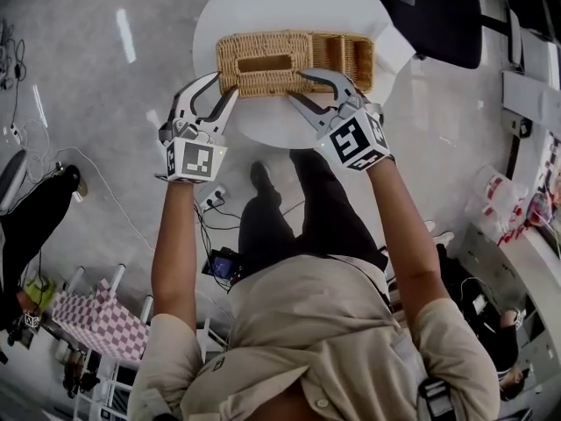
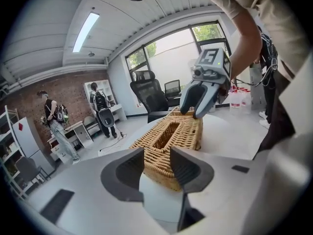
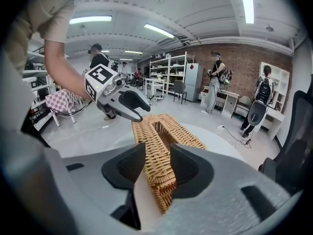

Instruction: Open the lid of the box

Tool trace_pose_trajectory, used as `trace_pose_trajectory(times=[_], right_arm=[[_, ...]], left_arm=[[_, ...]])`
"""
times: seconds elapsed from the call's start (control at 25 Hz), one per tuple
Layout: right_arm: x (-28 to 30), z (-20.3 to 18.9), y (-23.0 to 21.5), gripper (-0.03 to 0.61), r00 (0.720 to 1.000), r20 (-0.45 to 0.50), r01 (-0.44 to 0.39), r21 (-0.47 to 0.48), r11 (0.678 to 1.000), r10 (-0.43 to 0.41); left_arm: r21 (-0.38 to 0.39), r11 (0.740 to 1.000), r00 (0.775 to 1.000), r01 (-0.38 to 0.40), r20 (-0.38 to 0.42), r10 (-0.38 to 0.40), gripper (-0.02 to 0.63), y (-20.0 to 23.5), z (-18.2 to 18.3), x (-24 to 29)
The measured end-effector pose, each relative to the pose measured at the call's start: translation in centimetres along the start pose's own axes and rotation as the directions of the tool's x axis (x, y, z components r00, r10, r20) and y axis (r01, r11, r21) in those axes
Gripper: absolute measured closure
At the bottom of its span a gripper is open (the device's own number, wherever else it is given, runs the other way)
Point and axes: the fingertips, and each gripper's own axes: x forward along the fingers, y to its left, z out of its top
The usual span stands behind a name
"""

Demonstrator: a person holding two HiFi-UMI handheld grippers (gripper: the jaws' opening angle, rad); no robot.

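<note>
Wicker box (image 1: 346, 60) lies lengthwise across the near part of the round white table (image 1: 280, 3), long side toward me, so both tools reach it without crossing. Its slotted lid (image 1: 263, 62) sits flat over the left and middle portion. The right end shows open divided compartments, and I cannot tell whether the lid belongs over that section as well.

1. My left gripper (image 1: 226, 83) stands at the lid's near left corner. Its jaws are apart, and the woven corner lies just ahead of the gap, not clamped.
2. My right gripper (image 1: 295, 85) stands at the lid's near right end. Its jaws are also apart. The woven edge runs up between the pads, but nothing is pinched.

One tool at each end of the lid is, in my judgement, the setup for a level lift: equal purchase on both ends should keep the light weave from twisting or dragging the base along. The lid is not yet raised.

Markings: each marker cube (image 1: 352, 140) carries a black-and-white square code pattern, not text. The wicker shows no label or brand. Bottles (image 1: 504, 202) with red labels stand at the far right, but their print is too small to read.
</note>
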Motion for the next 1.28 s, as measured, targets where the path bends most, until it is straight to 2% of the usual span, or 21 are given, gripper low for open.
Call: trace_pose_trajectory(times=[0.2,0.36,0.6,0.76,0.96,1.2,1.28], right_arm=[[0.7,-0.4,1.1,0.390,1.000,-0.012,-0.013,-0.039,0.999,0.013],[1.3,-1.1,1.5,0.373,0.999,-0.038,-0.002,-0.107,0.994,-0.002],[0.9,-2.0,1.2,0.391,0.998,-0.038,0.037,-0.216,0.976,-0.046],[1.0,-1.9,1.8,0.411,0.998,-0.039,0.037,-0.250,0.968,-0.048],[0.9,-1.4,2.2,0.428,0.998,-0.029,0.051,-0.274,0.961,-0.061],[0.7,-0.7,2.3,0.456,0.997,-0.012,0.064,-0.302,0.951,-0.071],[0.5,-0.2,2.2,0.465,0.997,-0.005,0.068,-0.307,0.949,-0.073]], left_arm=[[0.004,1.000,0.999,-0.011,0.053,0.010,0.449,0.3,0.0,-1.3],[0.019,1.000,0.997,0.000,0.074,-0.001,0.437,-0.1,-0.1,-1.8],[0.104,0.995,0.998,-0.006,0.070,-0.001,0.431,-1.2,0.4,-1.5],[0.124,0.992,0.998,-0.006,0.065,-0.002,0.428,-1.9,-0.1,-2.1],[0.203,0.979,1.000,0.002,-0.023,0.003,0.426,-3.2,-2.1,-1.8],[0.203,0.976,0.997,-0.076,-0.002,0.078,0.437,-2.1,-1.5,-1.7],[0.200,0.976,0.996,-0.089,0.012,0.088,0.468,-1.8,-0.9,-1.9]])
